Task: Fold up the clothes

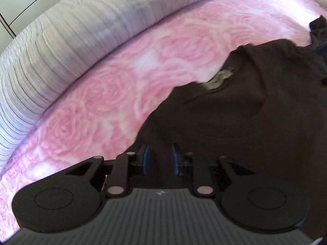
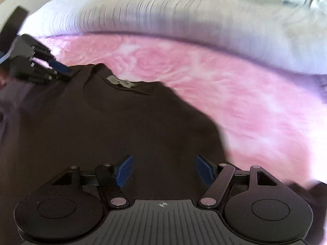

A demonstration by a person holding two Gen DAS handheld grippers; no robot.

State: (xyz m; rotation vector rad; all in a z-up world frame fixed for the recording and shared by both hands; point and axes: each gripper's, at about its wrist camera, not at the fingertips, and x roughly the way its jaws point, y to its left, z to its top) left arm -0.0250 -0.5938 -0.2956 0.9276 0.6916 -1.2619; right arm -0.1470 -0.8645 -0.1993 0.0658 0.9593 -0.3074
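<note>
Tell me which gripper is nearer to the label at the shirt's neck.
Left, as far as the views show. In the right wrist view the left gripper sits by the collar beside the label; the right gripper hangs lower over the dark shirt.

Both grippers angled downward, jaws apart.
Left gripper (image 1: 159, 158) stands narrowly parted; right gripper (image 2: 164, 170) gapes wide, nothing pinched.

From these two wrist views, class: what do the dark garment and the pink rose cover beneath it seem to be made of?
Dark garment: likely soft matte cotton-type knit; it drapes limply, shows no sheen, and has a sewn neck label.
Pink rose cover: seemingly plush fleece or similar; the rose pattern looks fuzzy and raised, though blur leaves this open.
</note>
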